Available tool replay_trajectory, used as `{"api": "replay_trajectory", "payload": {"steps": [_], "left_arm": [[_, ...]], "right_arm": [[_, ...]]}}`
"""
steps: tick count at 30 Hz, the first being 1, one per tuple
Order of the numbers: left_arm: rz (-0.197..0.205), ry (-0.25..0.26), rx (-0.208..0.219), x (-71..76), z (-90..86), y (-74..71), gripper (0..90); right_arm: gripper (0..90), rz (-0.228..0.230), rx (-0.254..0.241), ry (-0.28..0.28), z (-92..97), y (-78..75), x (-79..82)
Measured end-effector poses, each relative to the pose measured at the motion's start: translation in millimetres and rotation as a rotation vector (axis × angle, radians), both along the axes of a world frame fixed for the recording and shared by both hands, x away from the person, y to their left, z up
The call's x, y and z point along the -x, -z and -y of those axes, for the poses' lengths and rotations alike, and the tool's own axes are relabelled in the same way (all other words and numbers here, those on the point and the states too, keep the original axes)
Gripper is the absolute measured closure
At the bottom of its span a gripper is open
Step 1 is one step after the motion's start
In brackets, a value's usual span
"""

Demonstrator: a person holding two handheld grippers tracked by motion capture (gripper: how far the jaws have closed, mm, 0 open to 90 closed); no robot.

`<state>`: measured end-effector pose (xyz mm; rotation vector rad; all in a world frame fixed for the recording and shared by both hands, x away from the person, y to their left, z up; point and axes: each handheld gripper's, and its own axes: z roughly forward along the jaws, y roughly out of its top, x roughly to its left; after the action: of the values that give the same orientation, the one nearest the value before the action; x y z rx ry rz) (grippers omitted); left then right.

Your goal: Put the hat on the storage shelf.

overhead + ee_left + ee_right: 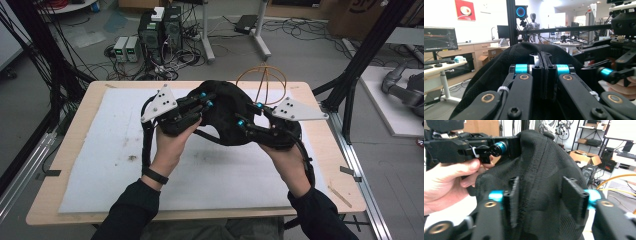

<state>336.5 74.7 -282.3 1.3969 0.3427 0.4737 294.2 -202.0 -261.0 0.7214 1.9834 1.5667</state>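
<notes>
My left hand-held gripper [541,71] is clamped on the black mesh fabric cap [225,117], held above the desk [320,165]; my right hand-held gripper [541,195] stands apart around a fold. If it closes on loose mesh, that fold could slip free.

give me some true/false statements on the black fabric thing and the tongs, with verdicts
1. The left tongs are shut on the black fabric. True.
2. The fabric lies flat on the white mat. False: it is held up above the mat between the two tongs.
3. The right tongs have fabric between their jaws. True; the jaws stand apart with the fabric bunched between them.
4. A blue ball stands behind the fabric. False: an orange wire frame stands there.
5. The person holds both tongs in one hand. False: one in each hand.
</notes>
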Motion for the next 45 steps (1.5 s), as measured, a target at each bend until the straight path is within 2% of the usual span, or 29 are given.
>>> {"api": "replay_trajectory", "payload": {"steps": [7, 12, 18, 21, 22, 27, 29, 34, 39, 45], "left_arm": [[0.009, 0.001, 0.01, 2.7, -1.3, 0.5, 88.3], [0.01, 0.002, 0.012, 3.1, -2.5, 2.3, 88.2], [0.022, 0.005, 0.027, 3.8, -4.7, 3.1, 86.6], [0.032, -0.001, 0.048, 5.1, -9.6, 2.1, 79.5], [0.033, -0.006, 0.054, 6.0, -12.2, 1.5, 75.2], [0.04, -0.031, 0.084, 13.4, -28.5, 2.4, 65.7], [0.036, -0.045, 0.087, 18.0, -35.5, 5.6, 61.1], [0.03, -0.073, 0.093, 29.4, -55.2, 17.4, 58.5], [0.02, -0.104, 0.09, 40.5, -73.7, 27.9, 57.9], [-0.017, -0.114, 0.065, 47.7, -85.3, 43.6, 57.6]], "right_arm": [[77.9, 0.027, 0.023, -0.008, -0.9, 0.9, 0.2], [85.7, 0.039, 0.027, -0.012, -1.0, 0.6, 1.0], [86.9, 0.07, 0.01, 0.002, -0.1, -0.6, 1.0], [87.1, 0.08, -0.006, 0.012, 1.8, -1.6, -1.3], [87.1, 0.076, -0.012, 0.013, 3.0, -1.9, -2.3], [87.2, 0.09, -0.037, 0.015, 7.8, -3.3, -7.8], [87.3, 0.109, -0.041, 0.011, 8.3, -4.8, -9.2], [87.4, 0.115, -0.042, 0.011, 4.8, -11.7, -13.1], [87.4, 0.154, -0.048, 0.004, -0.2, -26.7, -18.4], [87.3, 0.214, -0.093, 0.013, 4.5, -55.3, -30.6]]}}
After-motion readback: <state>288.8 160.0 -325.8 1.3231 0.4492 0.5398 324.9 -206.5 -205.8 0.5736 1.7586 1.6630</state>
